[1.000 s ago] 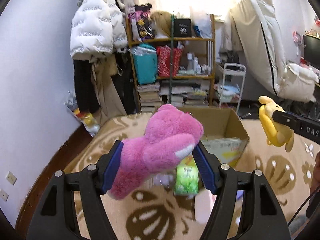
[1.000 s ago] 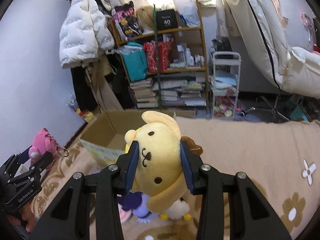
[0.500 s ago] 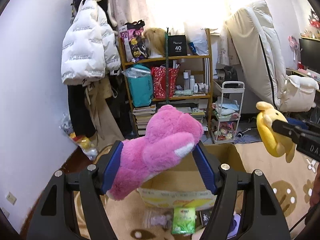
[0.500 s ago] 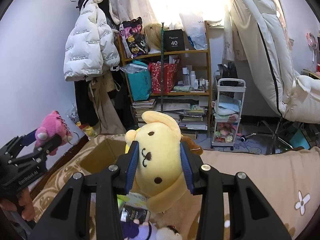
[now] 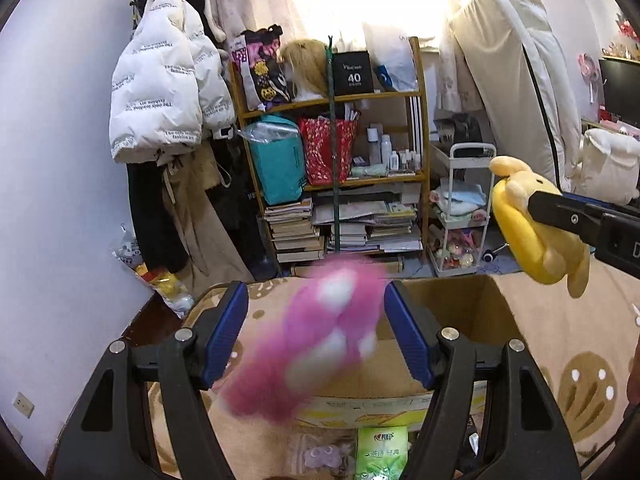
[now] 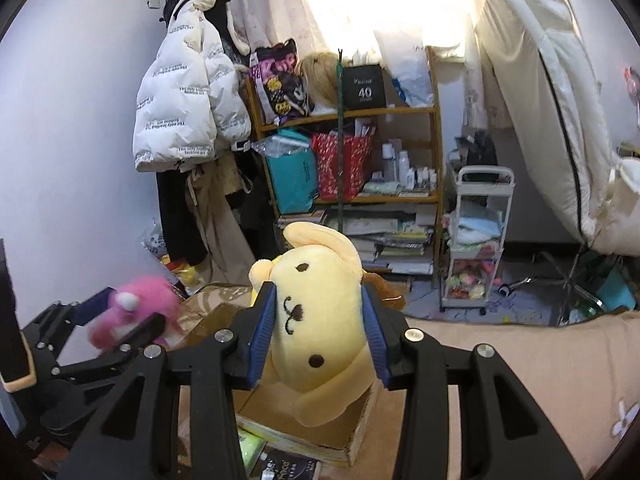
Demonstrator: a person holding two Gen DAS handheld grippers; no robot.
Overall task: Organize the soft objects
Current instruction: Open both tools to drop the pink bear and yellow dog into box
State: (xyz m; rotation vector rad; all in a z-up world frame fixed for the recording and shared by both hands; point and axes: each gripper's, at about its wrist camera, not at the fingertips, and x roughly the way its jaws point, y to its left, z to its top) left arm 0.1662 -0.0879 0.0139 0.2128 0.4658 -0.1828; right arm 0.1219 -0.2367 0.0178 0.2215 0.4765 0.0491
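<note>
The cardboard box [image 5: 448, 300] sits open on a beige patterned cloth [image 5: 580, 380], and both toys are in the air at it. The left gripper [image 5: 315, 288] hangs over the box's near left corner with its blue pads set wide. The pink plush [image 5: 320, 340] is between them, smeared with motion, its right side against the right pad and a gap showing on the left. I cannot tell whether the pads actually grip it. To the right of it, above the box's right side, the right gripper [image 6: 318, 288] has its jaws narrow on the head of the yellow plush dog [image 6: 316, 320]. The pads press into both cheeks, though the jaws have just eased a touch wider. The dog's face points back at the holder and its body dangles over the open box. Just on the near side of the box lies a green packet [image 5: 380, 452]. Beyond the box stand a cluttered wooden shelf [image 5: 332, 100] and a white trolley [image 5: 464, 216]. A white puffer jacket [image 5: 160, 88] hangs beyond the box's left side.
</note>
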